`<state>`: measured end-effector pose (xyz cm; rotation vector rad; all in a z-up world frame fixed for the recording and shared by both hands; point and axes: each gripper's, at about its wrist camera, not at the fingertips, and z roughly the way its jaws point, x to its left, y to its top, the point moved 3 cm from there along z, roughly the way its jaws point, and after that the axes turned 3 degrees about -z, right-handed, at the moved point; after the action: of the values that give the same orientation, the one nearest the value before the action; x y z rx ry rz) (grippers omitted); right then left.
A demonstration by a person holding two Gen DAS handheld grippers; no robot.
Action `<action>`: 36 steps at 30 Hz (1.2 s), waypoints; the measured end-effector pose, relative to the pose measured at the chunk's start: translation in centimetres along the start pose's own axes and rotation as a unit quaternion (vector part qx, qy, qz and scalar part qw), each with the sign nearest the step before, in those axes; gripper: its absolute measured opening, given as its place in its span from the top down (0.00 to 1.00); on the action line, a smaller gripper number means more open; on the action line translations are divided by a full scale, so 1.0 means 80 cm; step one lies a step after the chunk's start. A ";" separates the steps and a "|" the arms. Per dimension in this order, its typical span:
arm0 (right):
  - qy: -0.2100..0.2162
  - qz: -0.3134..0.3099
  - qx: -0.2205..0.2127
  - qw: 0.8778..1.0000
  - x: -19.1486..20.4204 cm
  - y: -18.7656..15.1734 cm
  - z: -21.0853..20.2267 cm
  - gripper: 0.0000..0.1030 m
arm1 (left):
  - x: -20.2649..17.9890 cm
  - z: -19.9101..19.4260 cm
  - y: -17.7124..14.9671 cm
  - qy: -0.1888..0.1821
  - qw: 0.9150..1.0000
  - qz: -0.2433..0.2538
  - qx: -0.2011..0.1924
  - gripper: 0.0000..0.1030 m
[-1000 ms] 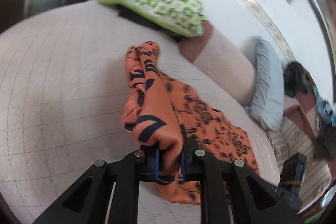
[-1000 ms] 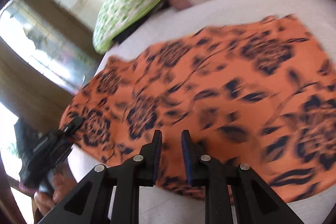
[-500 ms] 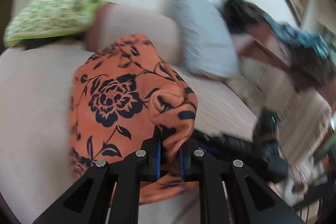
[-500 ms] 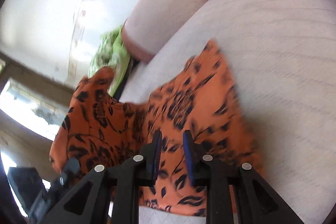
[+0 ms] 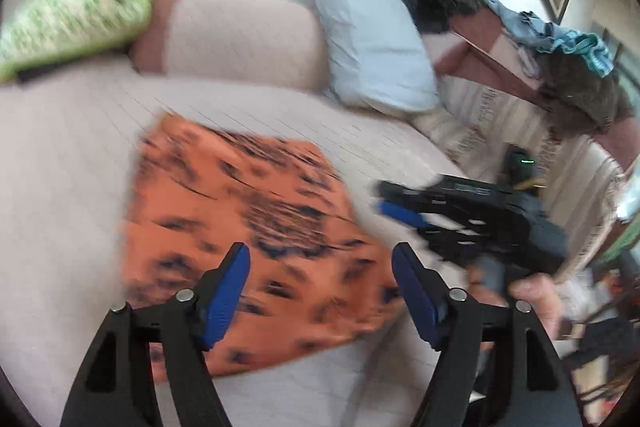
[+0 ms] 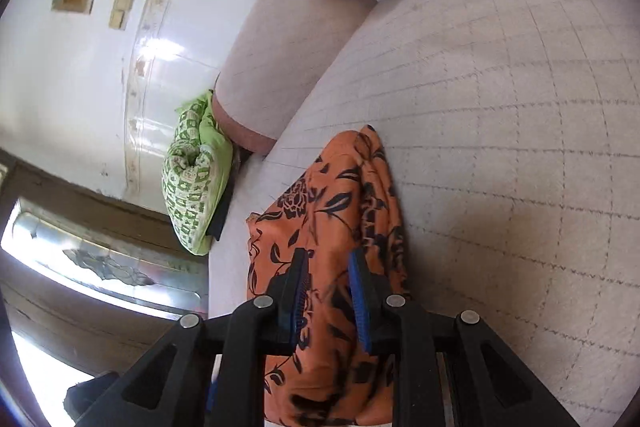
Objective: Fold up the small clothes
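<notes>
Left gripper (image 5: 320,283) jaws wide and opening, nothing pinched; the cloth (image 5: 248,235) lies flat on the bed (image 5: 72,187) beyond them. Right gripper (image 6: 326,291) jaws narrow, orange fabric bunched between the pads; looks like a hold.

Cloth reads thin, light, limp: it will sag and crease, possibly slip. Best taken at corners or a hem, both sides level.

Around: green pillow (image 6: 196,179) and bolster (image 5: 240,43) at the head, blue pillow (image 5: 372,39) beside. All well apart from the cloth. The right gripper itself sits just beside the cloth's edge in the left view.
</notes>
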<state>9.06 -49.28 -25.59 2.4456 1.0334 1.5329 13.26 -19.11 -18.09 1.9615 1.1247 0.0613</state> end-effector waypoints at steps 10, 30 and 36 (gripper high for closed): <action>-0.047 -0.111 0.132 0.984 0.045 -0.066 0.060 0.77 | 0.116 0.024 -0.049 0.184 0.980 -0.028 0.072 0.26; -0.091 -0.057 0.064 0.992 0.011 0.030 0.130 0.78 | 0.120 0.066 -0.026 0.139 0.988 -0.025 0.059 0.20; -0.090 -0.059 0.070 0.992 0.014 0.035 0.129 0.79 | 0.136 0.067 -0.027 0.120 0.989 -0.055 0.072 0.14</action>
<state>19.23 -47.91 -28.75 2.5047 1.2620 1.2190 20.49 -14.19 -26.77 2.0552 1.4268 0.1658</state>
